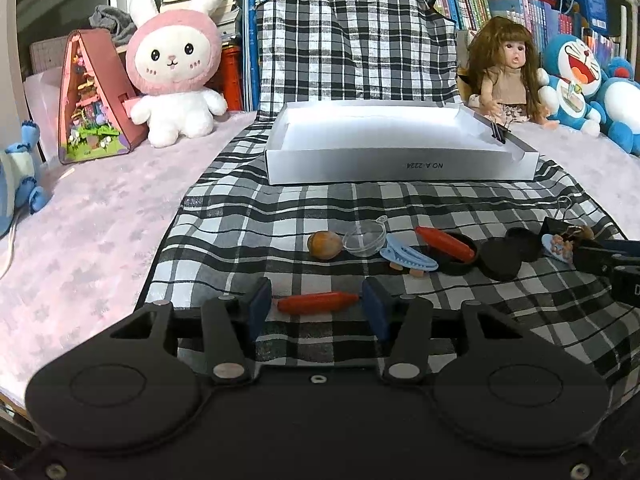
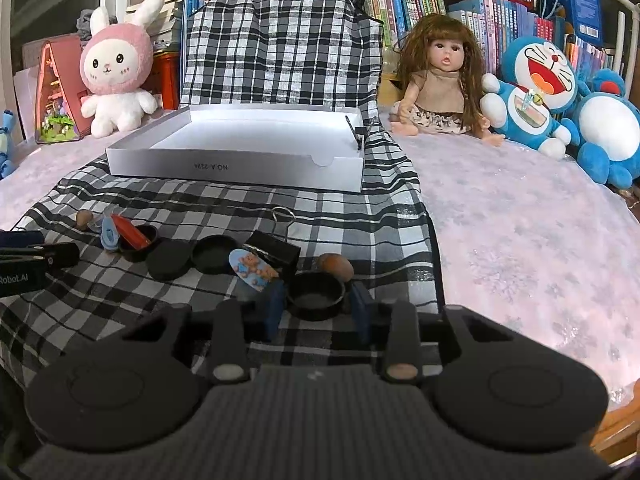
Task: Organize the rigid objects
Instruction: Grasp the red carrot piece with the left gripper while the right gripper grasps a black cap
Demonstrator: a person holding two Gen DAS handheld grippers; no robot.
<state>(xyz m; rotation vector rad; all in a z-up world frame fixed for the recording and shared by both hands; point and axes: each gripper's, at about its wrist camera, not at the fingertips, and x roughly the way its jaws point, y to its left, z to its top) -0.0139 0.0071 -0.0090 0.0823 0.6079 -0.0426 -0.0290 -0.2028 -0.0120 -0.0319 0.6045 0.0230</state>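
Note:
Small objects lie in a row on the checked cloth (image 1: 248, 216). My left gripper (image 1: 318, 304) is shut on a red peg (image 1: 318, 303) that lies crosswise between its blue pads. Beyond it sit a brown nut (image 1: 325, 244), a clear cup (image 1: 365, 239), a blue clip (image 1: 408, 258), a second red peg (image 1: 442, 243) in a black cap and a black lid (image 1: 500, 260). My right gripper (image 2: 317, 304) is shut on a black round cap (image 2: 317, 291), beside a bear-print clip (image 2: 253, 269), a black binder clip (image 2: 276, 252) and another nut (image 2: 336, 266). A white box (image 1: 400, 166), also in the right wrist view (image 2: 236, 168), stands open behind.
A rabbit plush (image 1: 176, 76), a pink toy house (image 1: 92, 96), a doll (image 2: 440, 80) and blue cat plushes (image 2: 536, 92) line the back of the pink-covered table (image 2: 520, 232). Books fill the shelves behind. A binder clip (image 1: 498, 132) grips the box's right wall.

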